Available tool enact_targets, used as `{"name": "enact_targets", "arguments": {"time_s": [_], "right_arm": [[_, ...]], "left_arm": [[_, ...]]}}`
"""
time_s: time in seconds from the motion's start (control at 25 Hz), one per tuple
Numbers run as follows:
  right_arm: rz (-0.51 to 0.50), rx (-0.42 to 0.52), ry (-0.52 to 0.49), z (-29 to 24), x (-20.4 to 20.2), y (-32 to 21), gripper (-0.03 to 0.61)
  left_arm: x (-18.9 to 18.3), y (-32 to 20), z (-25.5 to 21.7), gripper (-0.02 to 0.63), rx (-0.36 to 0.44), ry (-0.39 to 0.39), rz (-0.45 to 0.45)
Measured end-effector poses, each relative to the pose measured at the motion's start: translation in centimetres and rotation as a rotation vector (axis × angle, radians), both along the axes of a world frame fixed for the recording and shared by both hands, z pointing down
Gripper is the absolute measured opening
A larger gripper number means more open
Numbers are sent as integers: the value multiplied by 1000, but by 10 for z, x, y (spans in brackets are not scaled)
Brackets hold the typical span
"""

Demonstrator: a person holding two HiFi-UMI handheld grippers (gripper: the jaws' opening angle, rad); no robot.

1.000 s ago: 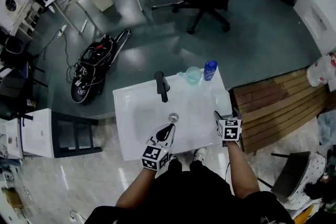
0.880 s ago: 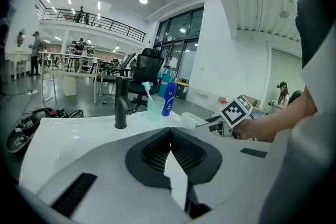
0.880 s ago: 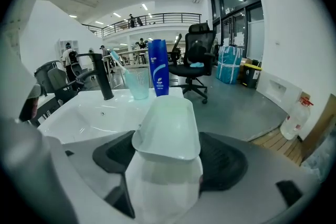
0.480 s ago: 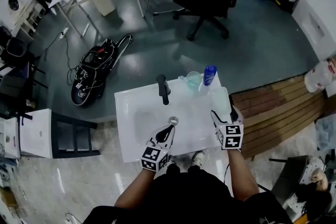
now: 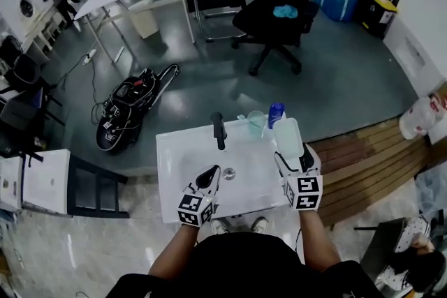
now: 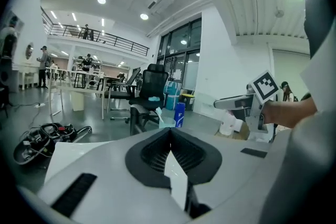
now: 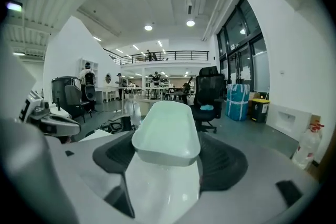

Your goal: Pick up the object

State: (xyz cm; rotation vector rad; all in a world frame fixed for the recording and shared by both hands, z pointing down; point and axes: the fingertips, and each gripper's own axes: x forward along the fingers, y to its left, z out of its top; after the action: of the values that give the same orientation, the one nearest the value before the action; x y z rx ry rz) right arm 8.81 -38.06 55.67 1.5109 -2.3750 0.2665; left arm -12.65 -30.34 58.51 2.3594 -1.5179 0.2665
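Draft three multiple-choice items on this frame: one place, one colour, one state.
1. Where is the blue bottle? A) at the far edge of the sink, beside the cup B) on the floor C) on the office chair
2. What colour is the faucet? A) gold B) black C) red
3. The right gripper is: A) open, empty B) shut on the pale tray C) shut on the cup
Answers: 1 A, it stands next to the cup behind the basin. 2 B, spout and body are black. 3 B, its jaws clamp the tray's near end.
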Motion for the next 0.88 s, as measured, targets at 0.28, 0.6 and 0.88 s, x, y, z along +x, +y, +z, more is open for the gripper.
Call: {"name": "enact_targets", "arguments": {"time_s": [0.28, 0.6, 0.88], "right_arm": [[-36, 85, -24, -38, -17, 14, 387], [-37, 131, -33, -46, -23, 19, 387], [-8, 148, -34, -46, -18, 21, 387]], "left_arm": [[-9, -2, -29, 18, 62, 35, -59], [-13, 1, -31, 18, 78, 34, -65], [-12, 6, -28, 18, 73, 25, -50]]}}
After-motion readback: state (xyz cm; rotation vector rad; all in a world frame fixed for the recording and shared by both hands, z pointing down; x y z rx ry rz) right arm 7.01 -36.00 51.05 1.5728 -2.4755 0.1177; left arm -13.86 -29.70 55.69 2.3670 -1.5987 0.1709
